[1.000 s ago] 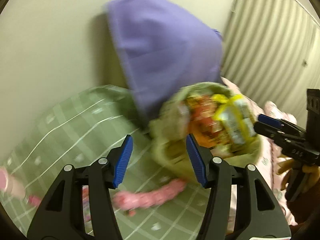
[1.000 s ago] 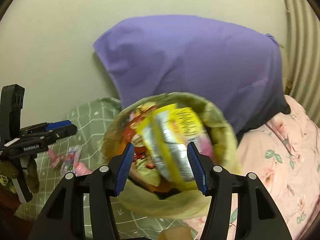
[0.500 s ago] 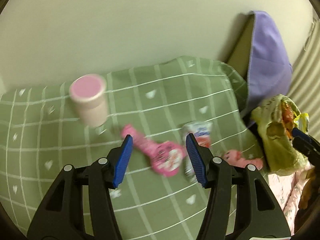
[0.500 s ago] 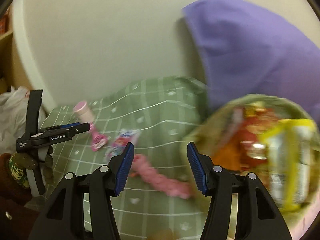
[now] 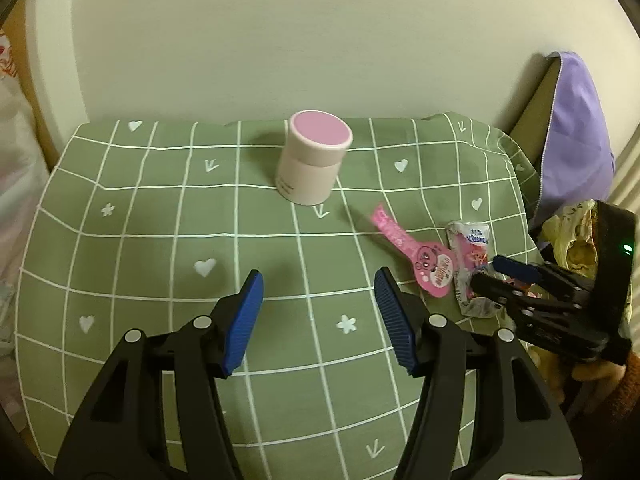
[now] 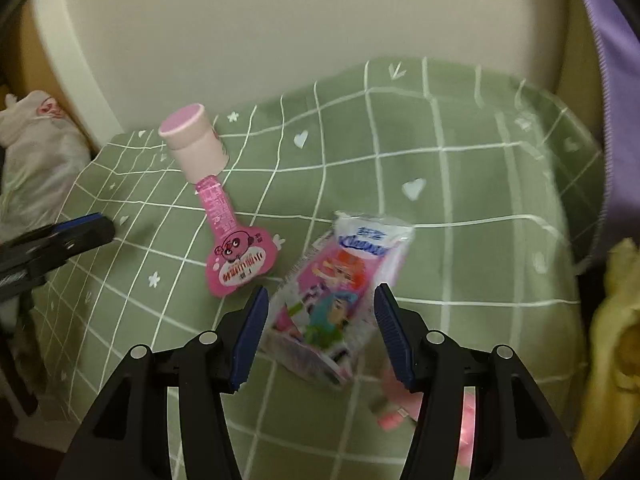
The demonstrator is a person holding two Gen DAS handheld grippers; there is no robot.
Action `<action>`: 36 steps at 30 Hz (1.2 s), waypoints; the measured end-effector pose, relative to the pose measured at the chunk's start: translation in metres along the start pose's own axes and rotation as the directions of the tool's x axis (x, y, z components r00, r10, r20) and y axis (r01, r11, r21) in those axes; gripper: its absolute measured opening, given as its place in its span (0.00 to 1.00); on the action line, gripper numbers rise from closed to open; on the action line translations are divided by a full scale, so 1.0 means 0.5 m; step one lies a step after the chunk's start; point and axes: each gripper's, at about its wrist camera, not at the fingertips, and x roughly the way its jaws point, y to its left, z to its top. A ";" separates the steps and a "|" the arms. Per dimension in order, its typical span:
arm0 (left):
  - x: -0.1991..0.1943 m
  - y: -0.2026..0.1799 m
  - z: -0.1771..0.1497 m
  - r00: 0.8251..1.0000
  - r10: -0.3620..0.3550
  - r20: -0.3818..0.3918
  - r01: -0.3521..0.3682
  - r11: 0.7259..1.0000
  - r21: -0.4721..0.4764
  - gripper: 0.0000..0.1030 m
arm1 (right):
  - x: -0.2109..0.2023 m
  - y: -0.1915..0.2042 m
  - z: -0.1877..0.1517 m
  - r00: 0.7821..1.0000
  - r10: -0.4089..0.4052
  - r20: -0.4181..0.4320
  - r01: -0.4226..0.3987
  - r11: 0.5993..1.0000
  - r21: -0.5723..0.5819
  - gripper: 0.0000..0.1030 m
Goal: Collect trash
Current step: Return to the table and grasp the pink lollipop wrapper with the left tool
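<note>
A pink spoon-shaped wrapper [image 5: 425, 256] [image 6: 236, 252] and a white-and-pink snack pouch [image 5: 469, 256] [image 6: 336, 300] lie on the green checked cloth [image 5: 160, 240] [image 6: 460, 200]. A pink scrap [image 6: 396, 412] lies near the pouch, blurred. My right gripper [image 6: 318, 332] is open, its jaws on either side of the pouch's near end; it also shows in the left wrist view [image 5: 500, 276]. My left gripper [image 5: 318, 320] is open and empty above bare cloth, left of the wrappers. A yellow-green trash bag [image 5: 568, 236] [image 6: 612, 344] sits at the right edge.
A pink lidded cylinder [image 5: 312, 162] [image 6: 194, 140] stands upright at the back near the wall. A purple pillow [image 5: 576, 136] leans at the far right. A pale plastic bag [image 6: 36, 152] lies off the cloth's left side.
Both views have swung left from the trash bag to the cloth. My right gripper has come down around the snack pouch. My left gripper now faces the pink cylinder.
</note>
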 end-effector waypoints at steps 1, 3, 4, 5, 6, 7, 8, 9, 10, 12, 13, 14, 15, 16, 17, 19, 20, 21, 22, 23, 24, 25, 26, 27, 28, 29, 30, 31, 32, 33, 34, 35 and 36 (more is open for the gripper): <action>-0.001 0.002 0.000 1.000 0.000 0.002 0.000 1.000 -0.001 0.53 | 0.007 0.005 0.001 1.000 0.014 -0.010 -0.014 1.000 -0.004 0.49; -0.002 0.003 0.001 1.000 -0.006 0.007 0.006 1.000 -0.005 0.53 | 0.016 0.029 0.001 0.999 0.019 -0.027 -0.021 0.999 -0.049 0.47; -0.002 0.004 0.001 1.000 -0.013 0.008 0.013 1.000 -0.010 0.53 | 0.015 0.043 -0.004 0.999 0.018 -0.031 -0.020 0.997 -0.076 0.46; -0.001 0.007 0.002 1.000 -0.019 0.008 0.019 1.000 -0.015 0.53 | 0.017 0.058 -0.009 0.999 0.018 -0.042 -0.022 0.994 -0.107 0.44; -0.001 0.008 0.002 1.000 -0.028 0.009 0.028 0.999 -0.021 0.53 | 0.016 0.068 -0.014 0.999 0.015 -0.049 -0.021 0.992 -0.123 0.43; 0.000 0.009 0.003 0.999 -0.031 0.010 0.031 0.999 -0.023 0.53 | 0.015 0.074 -0.020 0.999 0.007 -0.052 -0.014 0.990 -0.137 0.40; 0.001 0.009 0.003 0.999 -0.035 0.011 0.035 0.999 -0.024 0.53 | 0.012 0.079 -0.028 0.999 -0.003 -0.053 -0.005 0.989 -0.149 0.38; 0.003 0.009 0.003 0.999 -0.041 0.011 0.041 0.999 -0.025 0.53 | 0.008 0.078 -0.032 0.999 -0.005 -0.052 -0.003 0.989 -0.151 0.35; 0.005 0.010 0.002 0.999 -0.047 0.011 0.047 0.999 -0.028 0.53 | 0.003 0.077 -0.038 0.999 -0.006 -0.051 -0.002 0.989 -0.147 0.31; 0.009 0.011 0.001 0.998 -0.056 0.010 0.056 0.998 -0.034 0.53 | -0.008 0.066 -0.047 0.999 0.001 -0.046 -0.007 0.992 -0.129 0.21; 0.012 0.011 0.000 0.998 -0.064 0.008 0.064 0.997 -0.039 0.53 | -0.013 0.062 -0.050 0.999 0.002 -0.042 -0.007 0.992 -0.124 0.18; 0.013 0.011 -0.001 0.998 -0.070 0.007 0.070 0.997 -0.040 0.53 | -0.021 0.057 -0.053 0.999 -0.006 -0.037 0.001 0.993 -0.117 0.12; 0.016 0.011 -0.002 0.997 -0.078 0.004 0.079 0.996 -0.043 0.53 | -0.032 0.049 -0.056 0.999 -0.020 -0.026 0.017 0.994 -0.104 0.09; 0.019 0.008 -0.004 0.996 -0.094 0.000 0.094 0.995 -0.045 0.53 | -0.040 0.042 -0.057 0.999 -0.032 -0.017 0.030 0.995 -0.091 0.07; 0.022 0.006 -0.004 0.994 -0.105 -0.003 0.105 0.993 -0.047 0.53 | -0.051 0.030 -0.059 0.999 -0.049 -0.004 0.049 0.996 -0.072 0.07; 0.032 -0.003 -0.005 0.989 -0.148 -0.022 0.147 0.988 -0.052 0.56 | -0.068 0.013 -0.058 0.999 -0.050 0.015 0.051 0.998 -0.044 0.07; 0.037 -0.008 -0.005 0.986 -0.165 -0.034 0.163 0.985 -0.048 0.63 | -0.079 0.007 -0.059 0.998 -0.049 0.027 0.050 0.998 -0.034 0.07; 0.046 -0.021 -0.005 0.980 -0.190 -0.055 0.188 0.982 -0.034 0.65 | -0.095 0.002 -0.062 0.998 -0.052 0.041 0.053 0.998 -0.028 0.07; 0.053 -0.031 -0.006 0.978 -0.199 -0.071 0.198 0.980 -0.019 0.66 | -0.108 -0.002 -0.064 0.997 -0.057 0.051 0.058 0.998 -0.025 0.07; 0.062 -0.047 -0.008 0.976 -0.197 -0.093 0.199 0.980 0.008 0.66 | -0.122 -0.006 -0.068 0.996 -0.061 0.061 0.062 0.998 -0.022 0.07; 0.071 -0.066 -0.009 0.976 -0.189 -0.110 0.194 0.980 0.040 0.66 | -0.136 -0.011 -0.073 0.995 -0.066 0.071 0.068 0.998 -0.018 0.07; 0.075 -0.078 -0.009 0.977 -0.182 -0.113 0.189 0.980 0.058 0.66 | -0.148 -0.016 -0.076 0.994 -0.074 0.076 0.075 0.997 -0.015 0.07; 0.082 -0.092 -0.008 0.980 -0.167 -0.110 0.176 0.981 0.079 0.66 | -0.156 -0.023 -0.082 0.993 -0.087 0.077 0.088 0.996 -0.009 0.07; 0.088 -0.102 -0.006 0.983 -0.152 -0.106 0.162 0.983 0.092 0.66 | -0.159 -0.026 -0.087 0.993 -0.092 0.075 0.093 0.996 -0.002 0.07; 0.097 -0.112 -0.002 0.986 -0.134 -0.103 0.145 0.984 0.104 0.66 | -0.162 -0.033 -0.092 0.993 -0.097 0.071 0.096 0.995 0.008 0.07; 0.105 -0.119 0.002 0.988 -0.118 -0.102 0.129 0.985 0.115 0.66 | -0.163 -0.038 -0.094 0.993 -0.099 0.070 0.098 0.995 0.015 0.07; 0.112 -0.125 0.004 0.989 -0.105 -0.101 0.117 0.985 0.124 0.65 | -0.166 -0.043 -0.101 0.993 -0.101 0.068 0.099 0.995 0.025 0.07; 0.121 -0.133 0.006 0.990 -0.091 -0.103 0.104 0.986 0.132 0.64 | -0.168 -0.043 -0.109 0.993 -0.100 0.068 0.098 0.995 0.033 0.07; 0.130 -0.138 0.007 0.990 -0.077 -0.114 0.092 0.987 0.132 0.58 | -0.172 -0.046 -0.114 0.993 -0.097 0.068 0.094 0.995 0.040 0.07; 0.137 -0.138 0.007 0.990 -0.069 -0.126 0.085 0.988 0.126 0.55 | -0.175 -0.047 -0.118 0.994 -0.089 0.068 0.086 0.995 0.046 0.07; 0.141 -0.137 0.006 0.989 -0.058 -0.133 0.073 0.991 0.111 0.49 | -0.175 -0.046 -0.121 0.995 -0.077 0.068 0.074 0.996 0.047 0.07; 0.139 -0.134 0.007 0.990 -0.055 -0.127 0.069 0.992 0.105 0.46 | -0.179 -0.045 -0.125 0.996 -0.058 0.072 0.055 0.997 0.049 0.07; 0.136 -0.130 0.008 0.990 -0.058 -0.127 0.071 0.993 0.095 0.46 | -0.180 -0.043 -0.127 0.996 -0.044 0.077 0.040 0.998 0.053 0.07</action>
